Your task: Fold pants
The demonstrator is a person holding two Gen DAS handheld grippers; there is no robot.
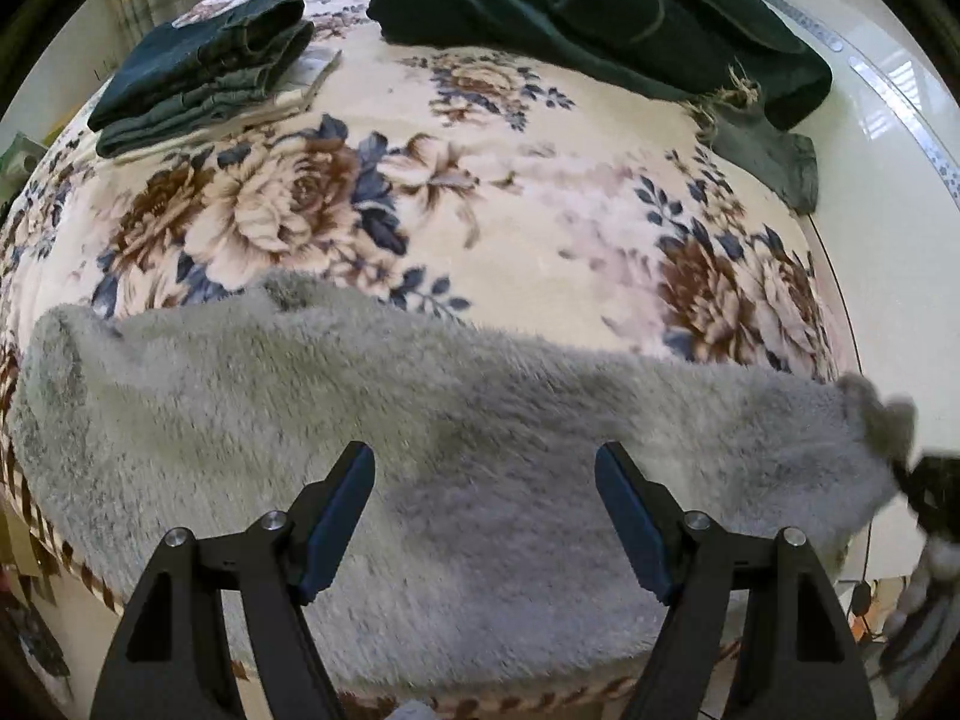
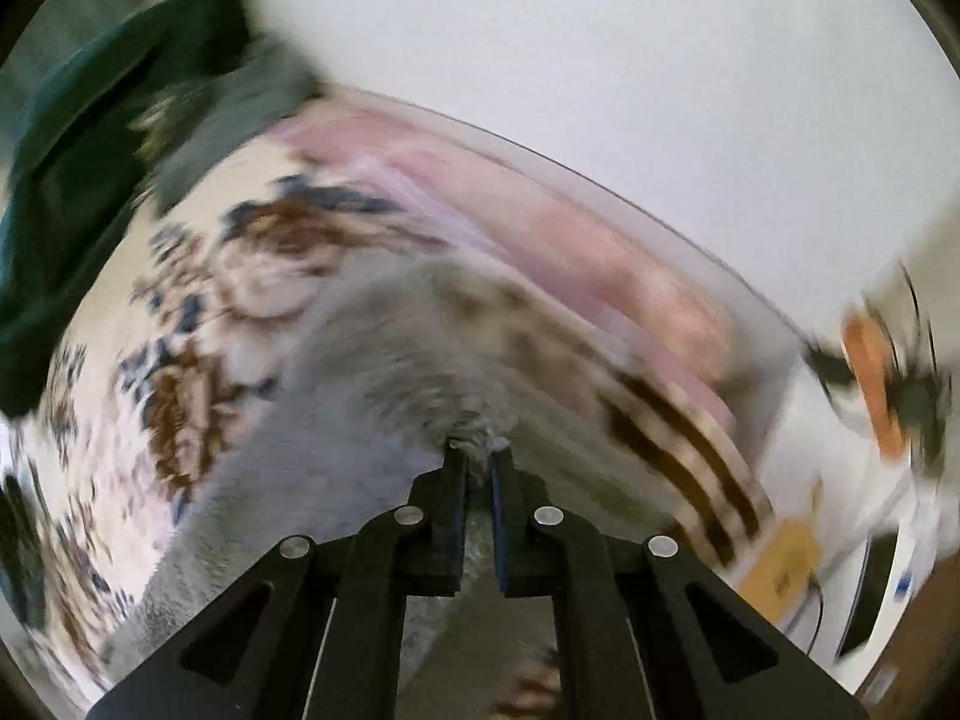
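Two grippers, one pair of fuzzy grey fleece pants (image 1: 420, 420) — and right now only one of them is doing any work. The pants lie stretched left to right across the near edge of the floral blanket (image 1: 480, 192), with the right-hand end lifted off the surface.

Your right gripper (image 2: 478, 462) is pinched together on that grey pile, fabric visibly caught between the pads. The right wrist view is heavily smeared, so I'd guess that hand is swinging fast. Your left gripper (image 1: 485, 516) hangs over the middle of the pants with its fingers wide apart, holding nothing.

My take on doing this fold well:

- Slow the right hand down. Plush fabric is thick and springy, and a small pinch at the tip could slip out mid-swing.
- Get the left gripper onto the cloth — either pin the spot where you want the crease or grab the matching near edge, so the carried end doesn't drag the whole garment.
- Carry the right end low and across toward the left end, then lay it down edge on edge.
- Stay near; the folded dark pants (image 1: 204, 72) far left and the dark green pile (image 1: 600, 18) far right are well apart from you, keep it that way.
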